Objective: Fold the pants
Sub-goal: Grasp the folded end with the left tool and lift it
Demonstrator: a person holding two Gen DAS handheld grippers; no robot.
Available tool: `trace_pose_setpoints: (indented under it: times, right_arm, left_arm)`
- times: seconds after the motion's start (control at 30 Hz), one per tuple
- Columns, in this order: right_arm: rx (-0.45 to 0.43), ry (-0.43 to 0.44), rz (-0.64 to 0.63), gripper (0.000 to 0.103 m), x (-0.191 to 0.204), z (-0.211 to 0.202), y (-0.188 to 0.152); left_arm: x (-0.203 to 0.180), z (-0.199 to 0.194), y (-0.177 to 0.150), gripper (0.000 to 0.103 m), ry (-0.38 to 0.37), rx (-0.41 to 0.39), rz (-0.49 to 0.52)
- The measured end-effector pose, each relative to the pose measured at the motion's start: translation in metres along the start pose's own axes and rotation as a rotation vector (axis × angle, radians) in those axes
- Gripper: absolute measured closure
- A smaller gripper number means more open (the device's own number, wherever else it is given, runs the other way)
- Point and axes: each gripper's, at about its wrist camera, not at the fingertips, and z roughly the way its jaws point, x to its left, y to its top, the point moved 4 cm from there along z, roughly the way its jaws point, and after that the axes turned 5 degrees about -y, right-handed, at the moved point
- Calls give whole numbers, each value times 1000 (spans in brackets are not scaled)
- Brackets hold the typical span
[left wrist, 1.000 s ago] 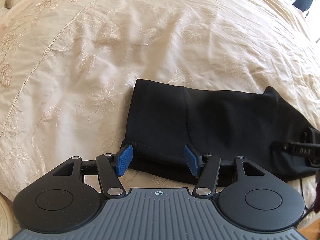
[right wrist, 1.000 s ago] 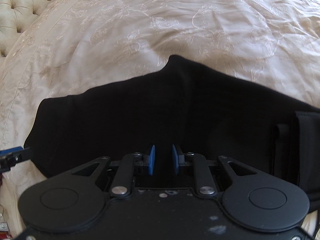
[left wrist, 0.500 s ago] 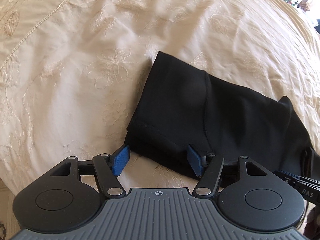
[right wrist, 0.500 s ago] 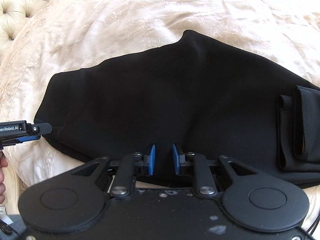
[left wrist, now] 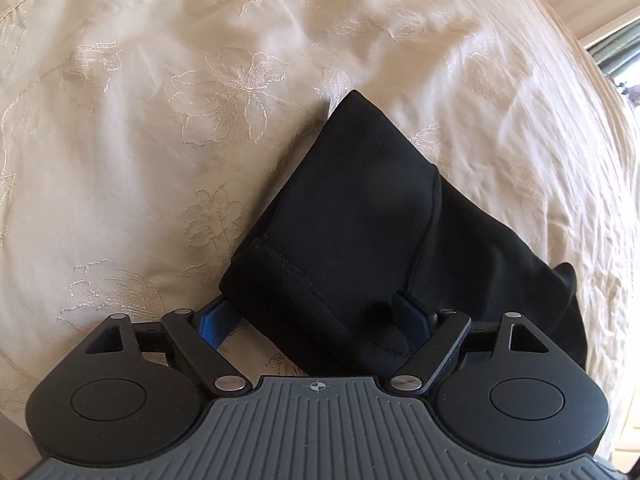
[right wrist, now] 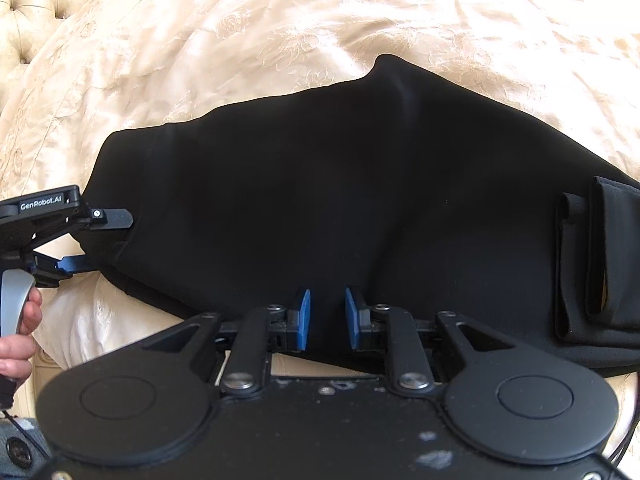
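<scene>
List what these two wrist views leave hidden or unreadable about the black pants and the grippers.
- Left wrist view: the black pants run behind the left hand-held gripper, whose jaws are opening around the hem; the waist end is cut off.
- Right wrist view: the right hand-held gripper covers the pants' near edge, so any grip is unclear.
- Right wrist view: the bedspread is overexposed.

My left tool (left wrist: 312,316): black linkage arms, silver pivot screws, round black caps, blue pads, grey ribbed housing with a small crosshair mark. From the right wrist view it (right wrist: 96,236) shows white "GenRobot.AI" lettering and a grey handle in my hand (right wrist: 18,332). My right tool (right wrist: 326,314): same black build, blue pads, scuffed dusty housing.
</scene>
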Motion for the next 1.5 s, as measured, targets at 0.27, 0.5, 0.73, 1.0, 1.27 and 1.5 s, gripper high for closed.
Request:
trace_pose_setpoints:
  times: [0.27, 0.5, 0.73, 1.0, 1.27, 1.5]
  right_arm:
    - [4, -8, 14, 81, 4, -2, -9]
    - [13, -29, -25, 81, 13, 13, -10]
    - [13, -2, -25, 82, 16, 39, -7]
    - [-67, 158, 63, 81, -25, 3, 0]
    - [-149, 146, 155, 80, -134, -35, -6]
    - [-127, 42, 275, 80, -255, -34, -21]
  left_arm:
    - [-23, -17, 0, 73, -16, -68, 98]
    - [-66, -41, -8, 79, 1, -183, 311]
    - [-115, -72, -33, 81, -40, -289, 502]
    - [-209, -126, -84, 82, -89, -453, 737]
    - [-324, -109, -165, 82, -197, -444, 938]
    - [-400, -8, -236, 82, -269, -261, 1013]
